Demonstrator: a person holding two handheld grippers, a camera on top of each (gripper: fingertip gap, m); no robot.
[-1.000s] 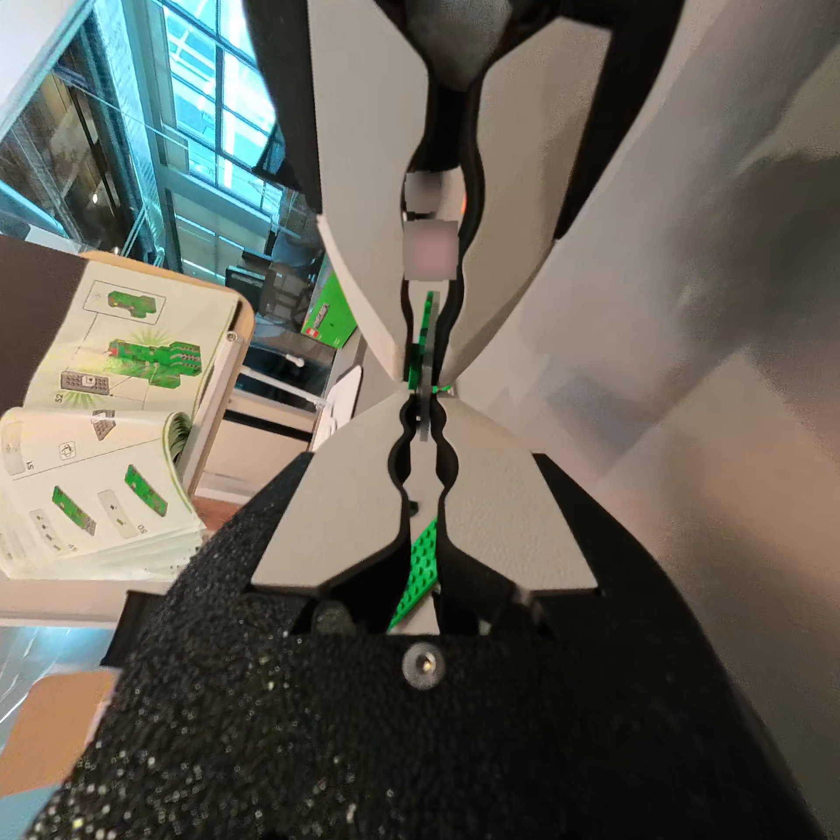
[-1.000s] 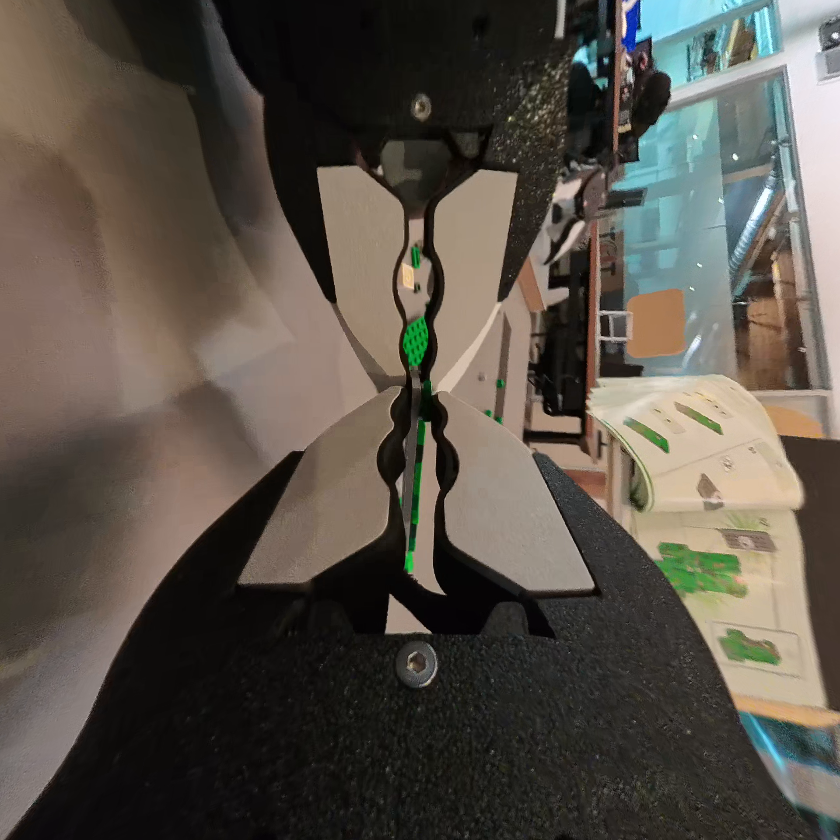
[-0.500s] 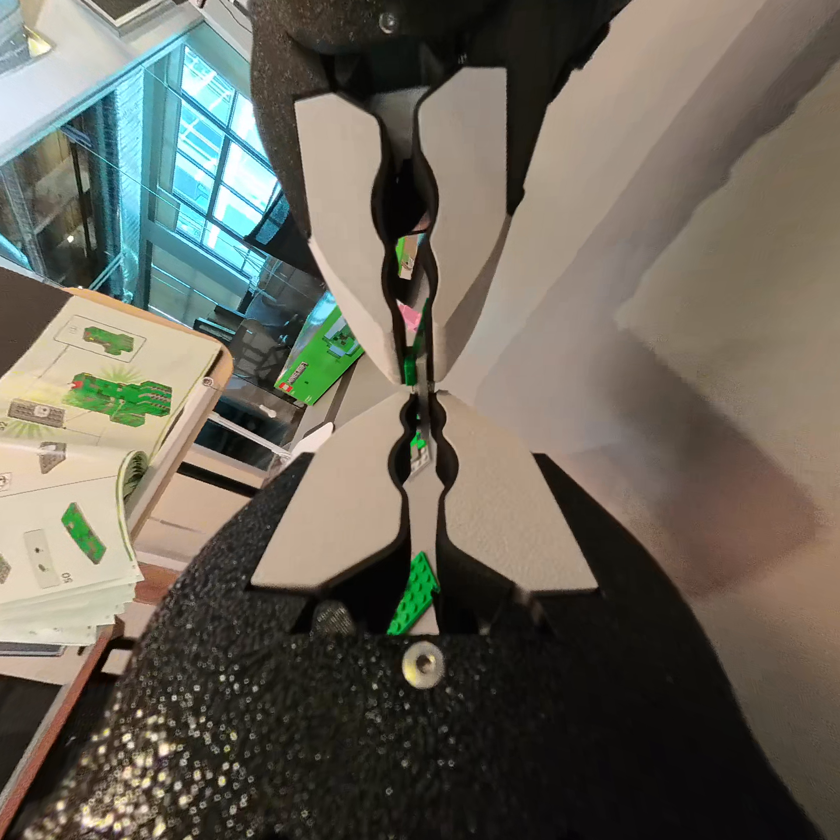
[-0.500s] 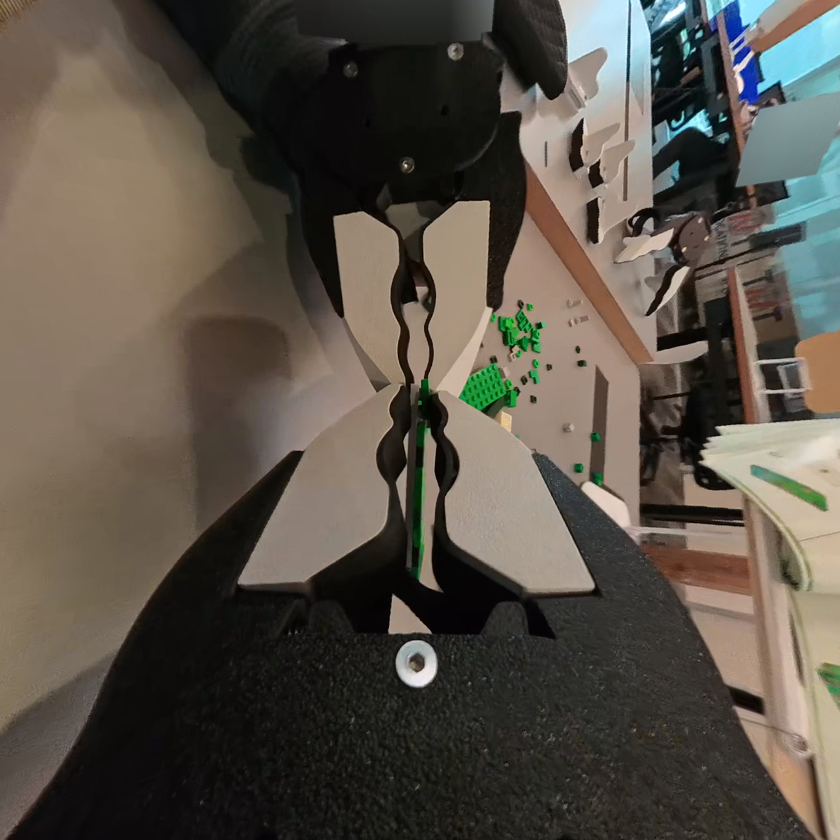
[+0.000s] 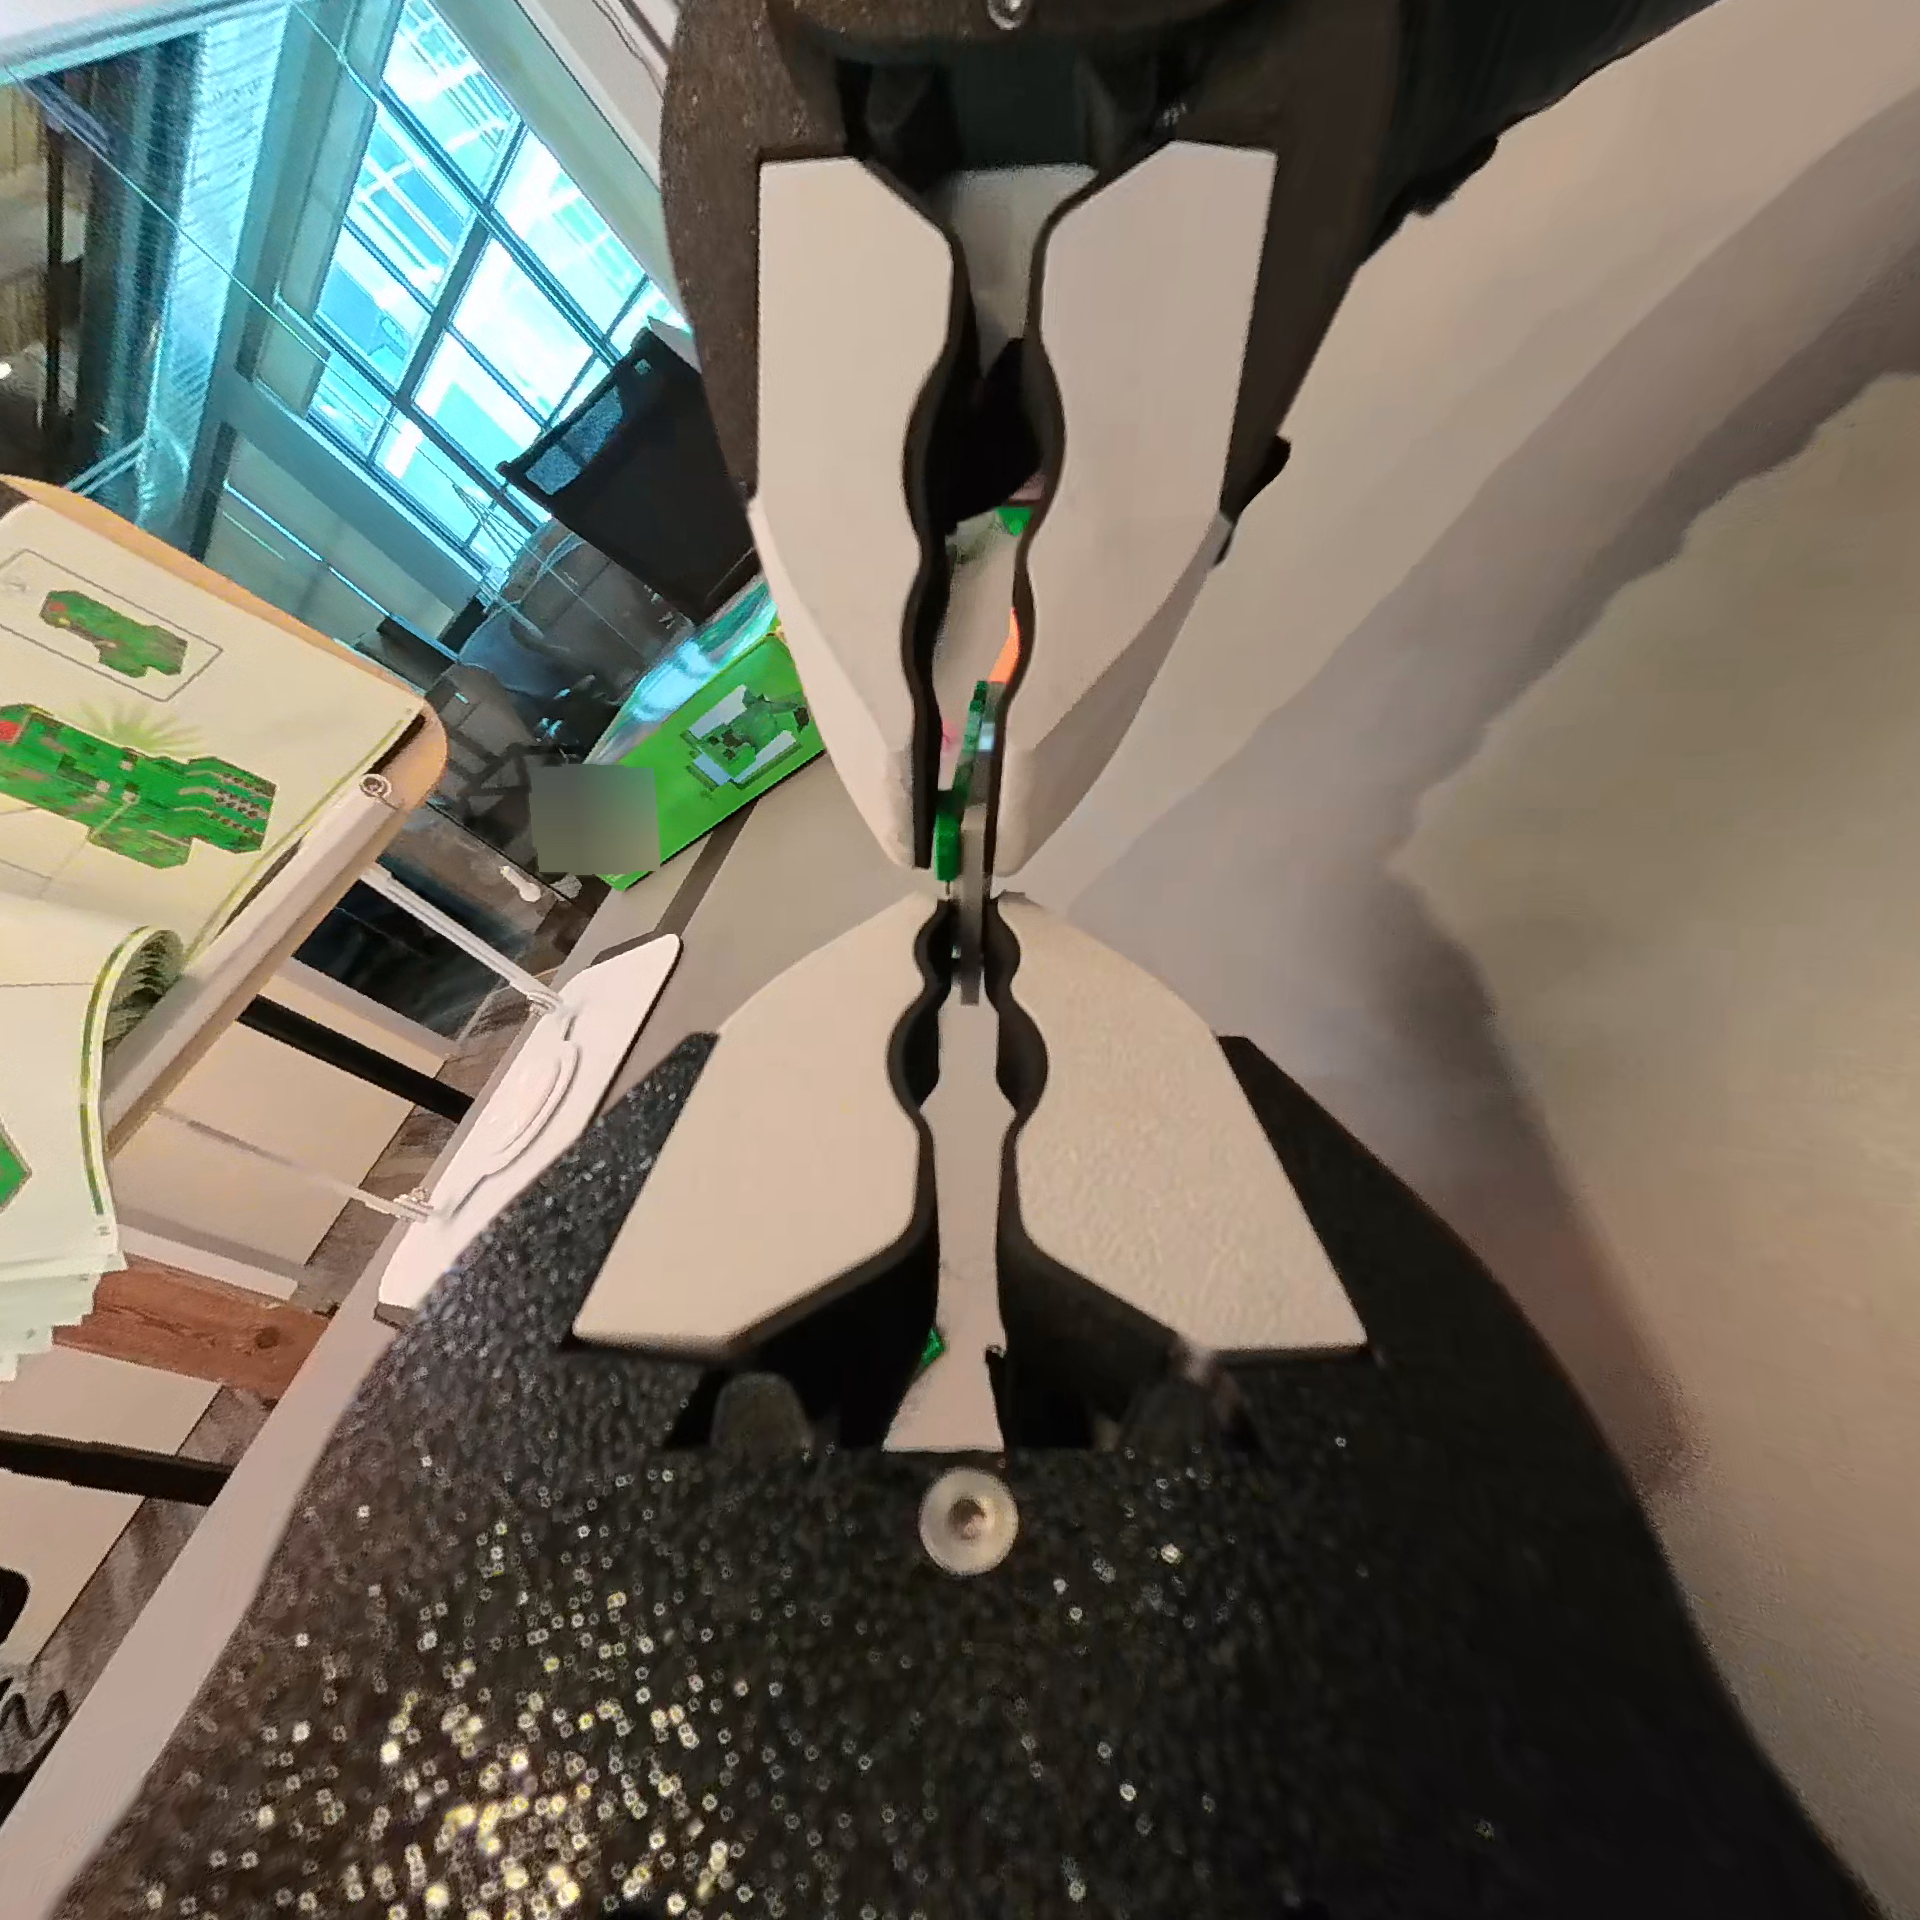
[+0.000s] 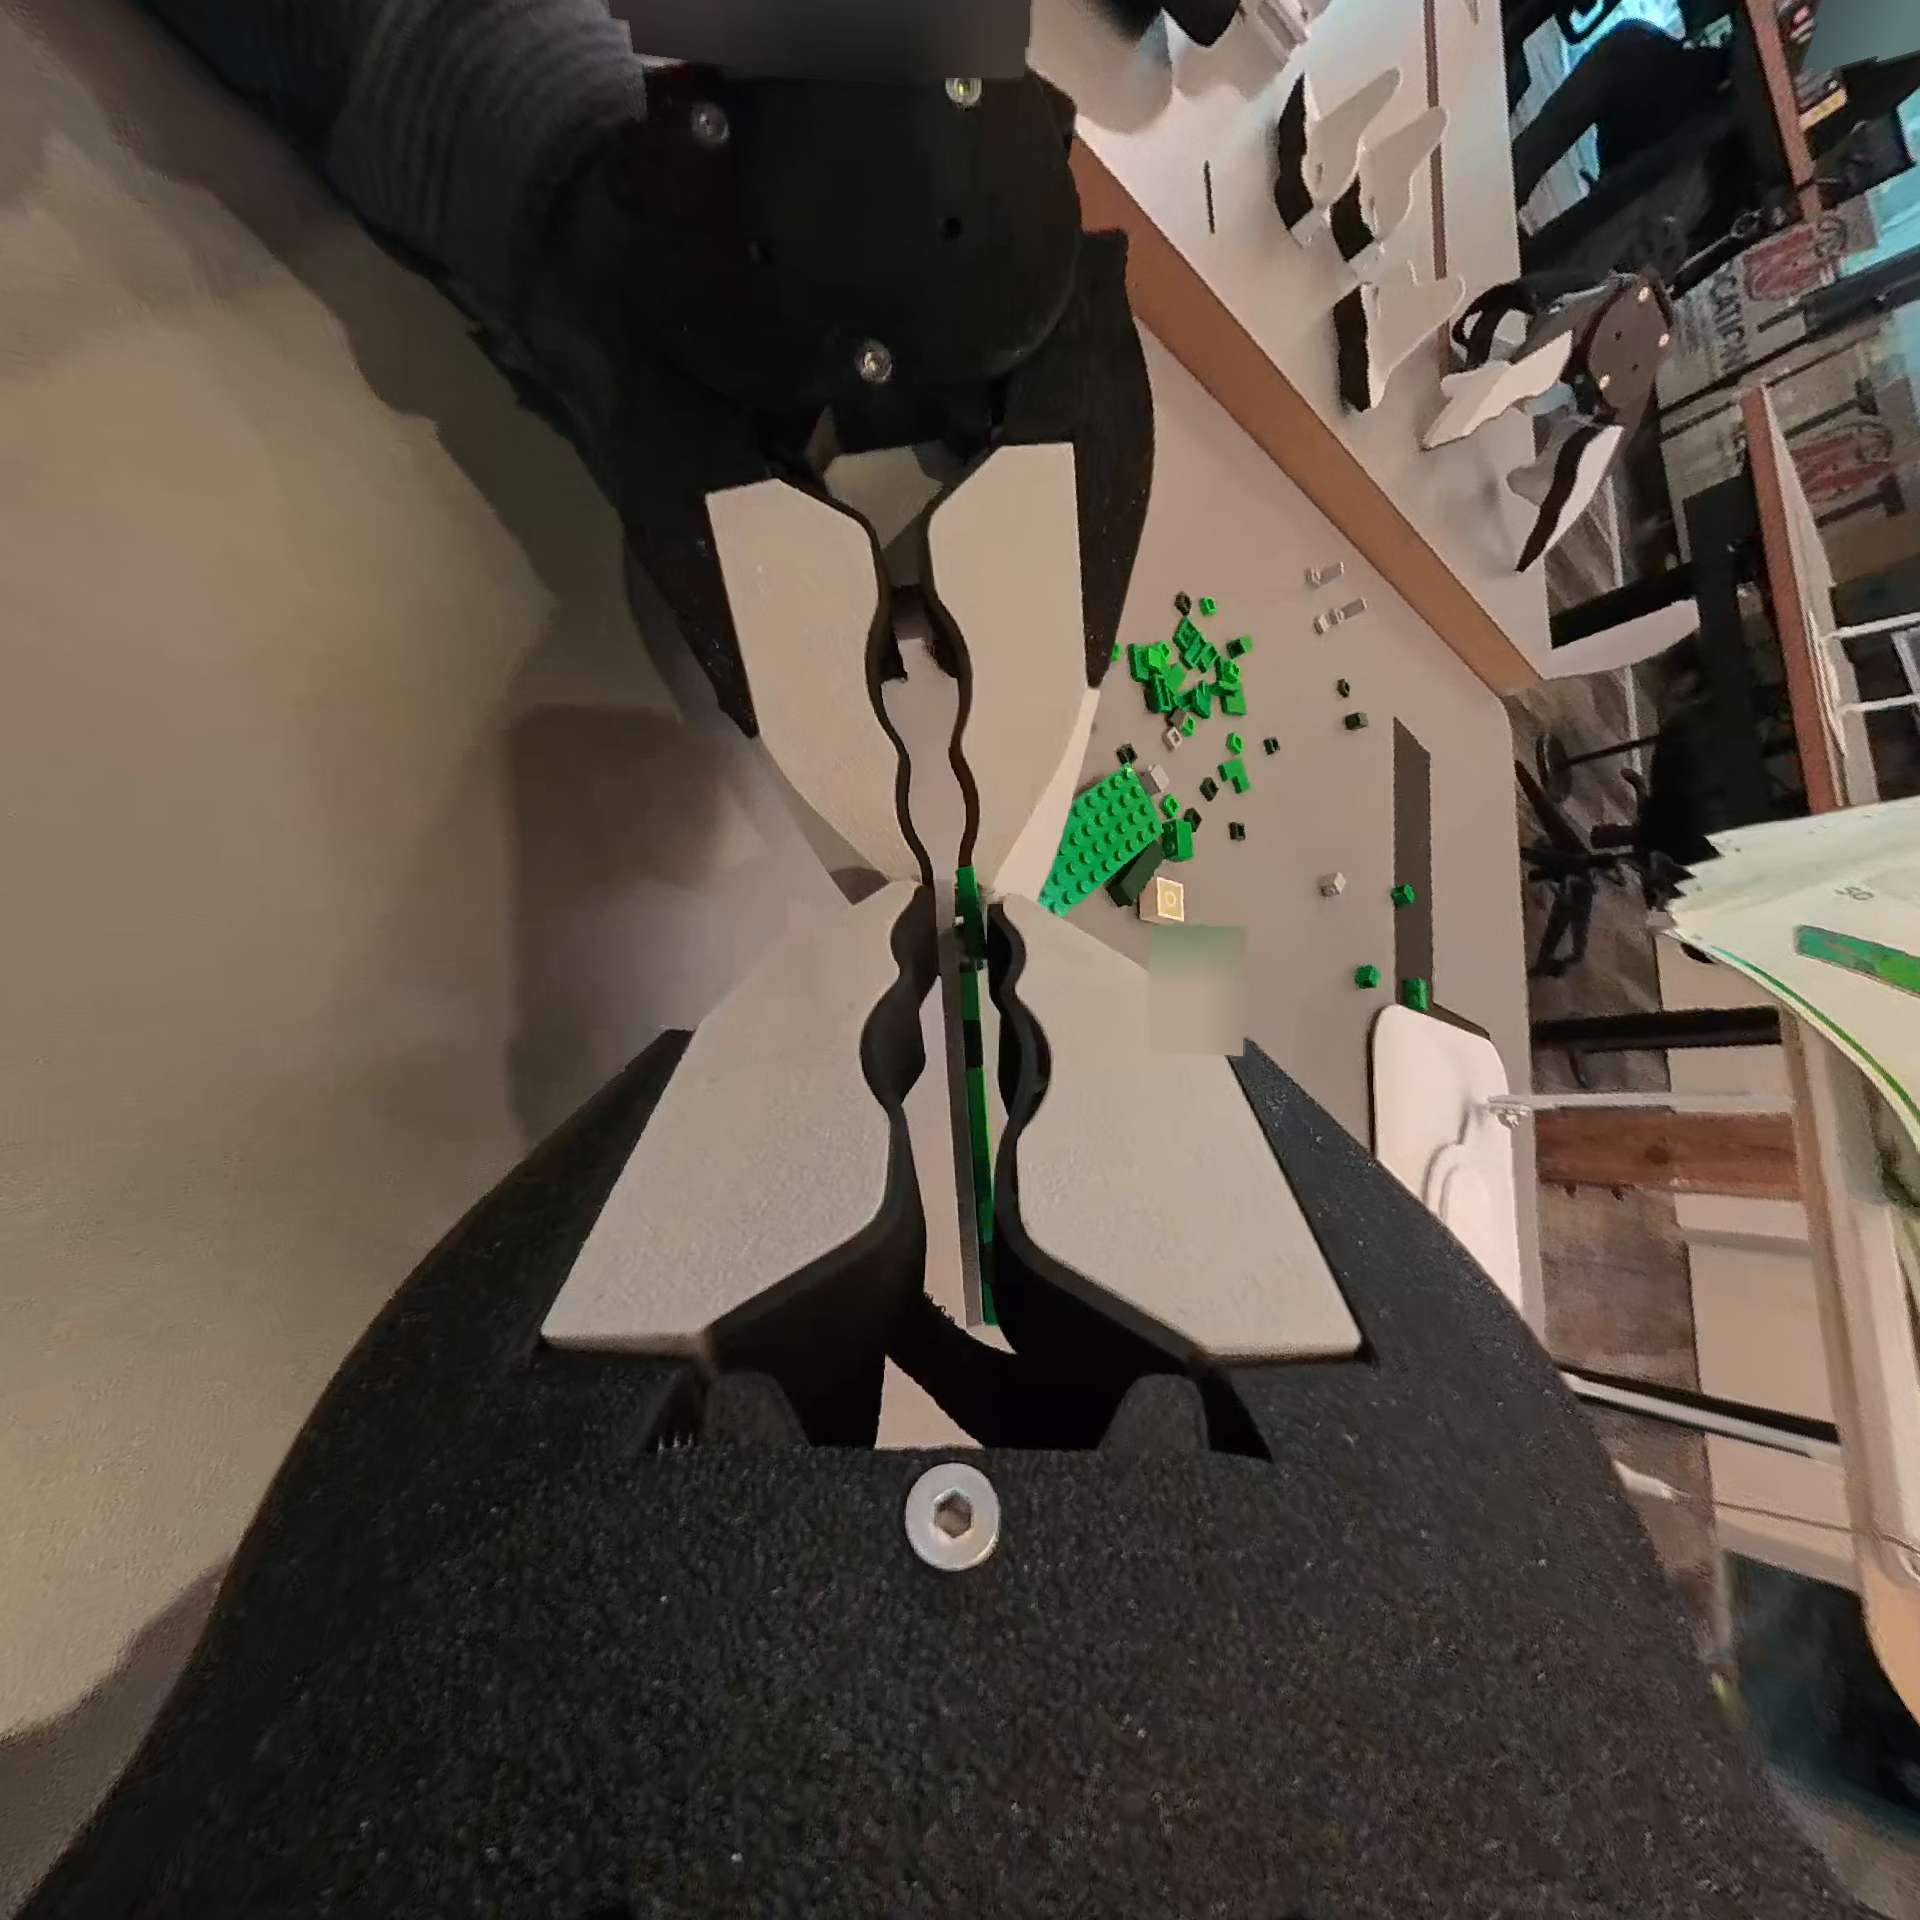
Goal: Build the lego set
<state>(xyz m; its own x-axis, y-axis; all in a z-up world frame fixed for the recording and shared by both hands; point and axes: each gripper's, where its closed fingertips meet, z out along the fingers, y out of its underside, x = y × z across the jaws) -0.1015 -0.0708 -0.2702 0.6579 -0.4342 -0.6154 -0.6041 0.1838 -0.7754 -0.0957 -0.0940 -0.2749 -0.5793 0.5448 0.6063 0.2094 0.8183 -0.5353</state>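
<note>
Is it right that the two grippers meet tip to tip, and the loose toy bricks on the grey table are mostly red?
Not quite: the loose bricks are mostly green, as the right wrist view shows. The left gripper and right gripper do meet tip to tip.

Instruction booklet (image 5: 114, 790) cut off at the left edge, green-and-grey plates (image 6: 971, 1101) mostly hidden between jaws

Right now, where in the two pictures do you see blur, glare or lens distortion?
Left wrist view: the windows are blown out bright blue, the wall at right is smeared, the straight window frames bend. Right wrist view: the loose green bricks stay sharp, but the booklet at the right edge is blurred and curved.
</note>
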